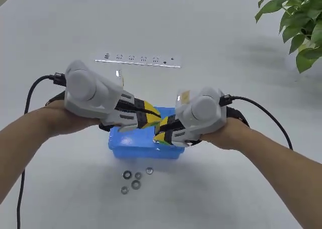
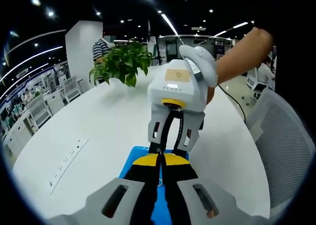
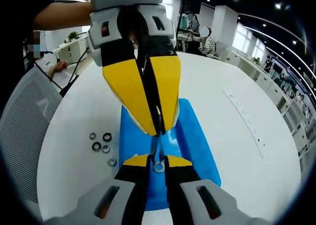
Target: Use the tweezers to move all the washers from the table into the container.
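Five washers are lying loose on the white table, on my side of the blue container and just clear of its near wall. In the right gripper view they are sitting off to the left of my jaws, close together in a small cluster.

I am holding both tools over the container, nose to nose. My left gripper is pinching the tweezers. Its yellow-tipped jaws are pressed together around the upper part, and the thin metal legs are sticking out beyond the tips toward my other tool.

My right gripper is facing it from the opposite side. Its jaws are standing only a narrow gap apart, and the tweezers' points are reaching down into that gap. I cannot tell whether these jaws are pressing on the legs or merely flanking them.

Right at the tweezers' points a sixth washer is showing as a small ring against the blue of the container, between my right jaw tips. Whether it is being nipped by the points or resting on the container's floor I cannot tell.

Beyond both tools, away from me, a white power strip is lying flat on the table. A leafy potted plant is standing farther off, to the right.
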`<state>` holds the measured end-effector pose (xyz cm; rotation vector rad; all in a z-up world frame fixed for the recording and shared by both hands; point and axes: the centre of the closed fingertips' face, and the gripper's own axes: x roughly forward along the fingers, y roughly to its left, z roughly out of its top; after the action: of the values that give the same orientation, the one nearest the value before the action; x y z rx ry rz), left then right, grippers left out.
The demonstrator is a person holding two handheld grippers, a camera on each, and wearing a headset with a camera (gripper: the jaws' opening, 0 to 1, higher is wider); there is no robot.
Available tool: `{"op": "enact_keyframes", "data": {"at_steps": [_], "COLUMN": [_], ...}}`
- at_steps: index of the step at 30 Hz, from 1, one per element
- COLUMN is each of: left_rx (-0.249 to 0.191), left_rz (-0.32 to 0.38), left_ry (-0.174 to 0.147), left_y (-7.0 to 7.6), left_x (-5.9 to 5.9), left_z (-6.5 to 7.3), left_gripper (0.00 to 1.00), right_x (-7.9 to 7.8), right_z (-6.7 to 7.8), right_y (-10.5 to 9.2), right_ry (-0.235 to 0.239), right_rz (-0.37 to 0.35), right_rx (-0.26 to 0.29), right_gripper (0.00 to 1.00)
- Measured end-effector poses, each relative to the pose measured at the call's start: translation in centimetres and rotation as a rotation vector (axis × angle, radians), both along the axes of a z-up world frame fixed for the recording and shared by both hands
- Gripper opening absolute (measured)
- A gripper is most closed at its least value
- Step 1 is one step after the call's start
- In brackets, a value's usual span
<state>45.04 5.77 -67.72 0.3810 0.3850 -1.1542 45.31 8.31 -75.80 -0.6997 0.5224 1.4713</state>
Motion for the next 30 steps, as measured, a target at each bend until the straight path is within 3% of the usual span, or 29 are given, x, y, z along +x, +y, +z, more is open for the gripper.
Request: {"op": "enact_keyframes", "data": {"at_steps": [15, 30], "left_rx": [-0.011, -0.014], "left_rz": [0.043, 0.053], "left_ry": [0.012, 0.004], "left_y": [0.5, 0.9], "left_x": [-0.6, -1.6], "left_z": [1.8, 3.5], "left_gripper": [0.05, 0.05], "right_x": [-0.7, -1.7], "right_z": [2.1, 4.0], "right_y": [-0.4, -2.4], "right_ry": [0.006, 0.023], "right_rz": [-0.043, -0.123], "right_rx": [0.032, 0.076], "right_gripper": [0.21, 0.29]}}
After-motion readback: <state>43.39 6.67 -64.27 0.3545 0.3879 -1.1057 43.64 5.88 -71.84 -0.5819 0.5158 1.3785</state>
